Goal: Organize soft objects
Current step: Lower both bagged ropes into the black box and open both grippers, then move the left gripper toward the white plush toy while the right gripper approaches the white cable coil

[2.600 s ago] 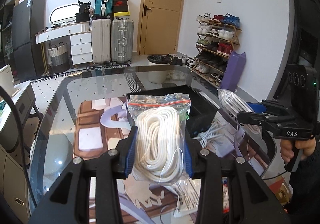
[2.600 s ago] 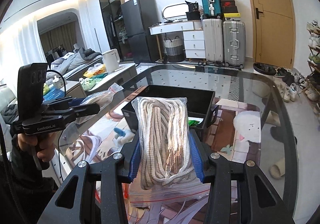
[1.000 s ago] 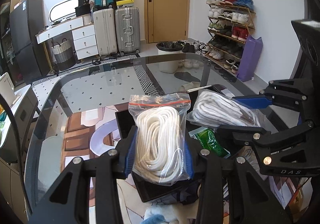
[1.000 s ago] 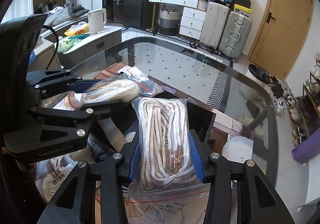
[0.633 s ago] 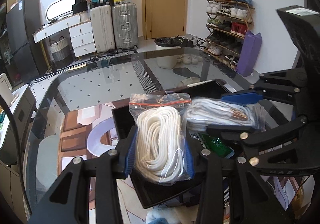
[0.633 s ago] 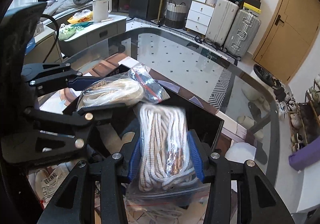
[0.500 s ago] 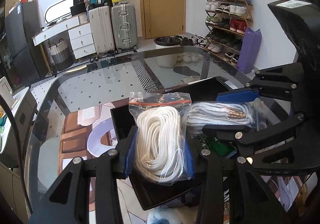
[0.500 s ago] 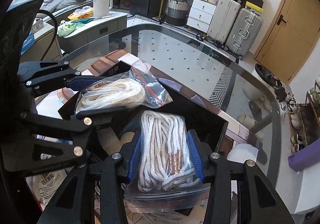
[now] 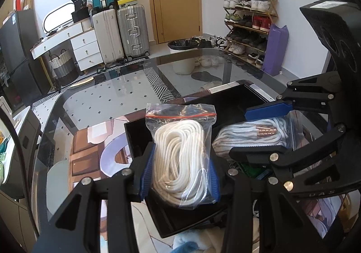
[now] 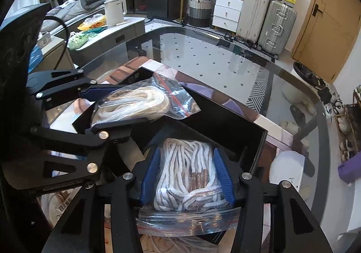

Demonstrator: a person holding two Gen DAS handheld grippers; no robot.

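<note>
My left gripper (image 9: 180,160) is shut on a zip bag of white rope (image 9: 179,158) and holds it upright over the near left part of a black box (image 9: 225,104). This bag also shows in the right wrist view (image 10: 140,102). My right gripper (image 10: 187,169) is shut on a zip bag of grey-striped white laces (image 10: 189,176) with copper tips, held low inside the black box (image 10: 225,122). The laces bag (image 9: 250,138) shows beside the rope bag in the left wrist view, with the right gripper (image 9: 259,131) around it.
The box sits on a glass table (image 9: 108,99) whose rounded edge (image 10: 320,104) is at the right. A green packet (image 9: 252,167) lies in the box. Loose cords and papers (image 10: 61,205) lie near the table's front. Suitcases (image 9: 119,32) and a shoe rack (image 9: 248,23) stand behind.
Both grippers have moved forward over the black box. The right gripper has lowered its laces bag into the box beside the left gripper's rope bag.
</note>
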